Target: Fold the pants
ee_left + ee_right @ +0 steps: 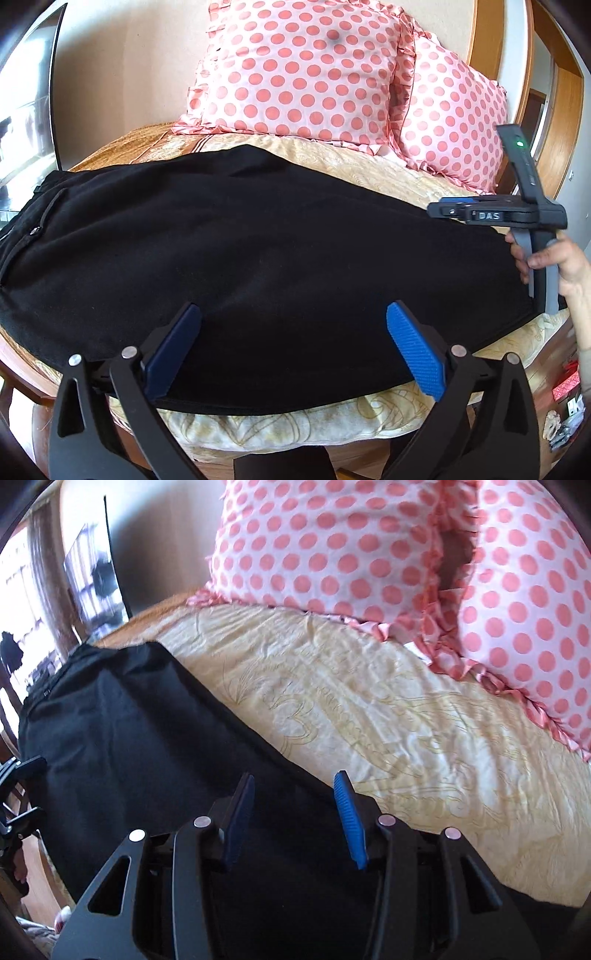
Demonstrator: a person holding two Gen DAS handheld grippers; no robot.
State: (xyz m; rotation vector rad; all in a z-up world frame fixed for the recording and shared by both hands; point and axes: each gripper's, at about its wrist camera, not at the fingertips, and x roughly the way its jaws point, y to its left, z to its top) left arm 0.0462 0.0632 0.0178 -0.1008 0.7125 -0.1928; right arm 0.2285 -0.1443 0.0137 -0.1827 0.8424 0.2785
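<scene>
Black pants (pixel 258 258) lie flat across the bed, waistband with zipper at the left and leg end at the right. My left gripper (pixel 293 314) is open, empty and hovers over the near edge of the pants. My right gripper (pixel 293 779) is open, empty and sits over the leg end of the pants (pixel 147 757). In the left wrist view the right gripper's body (pixel 517 214) shows at the right, held by a hand; its fingertips are hidden there. The left gripper's body shows at the left edge of the right wrist view (pixel 18 797).
Two pink polka-dot pillows (pixel 306 70) (pixel 332 542) lean at the head of the bed. A yellow patterned bedspread (pixel 406 720) covers the bed. A dark screen (pixel 29 110) stands at the left. Wooden bed frame (pixel 484 48) and small clutter (pixel 569 406) lie at the right.
</scene>
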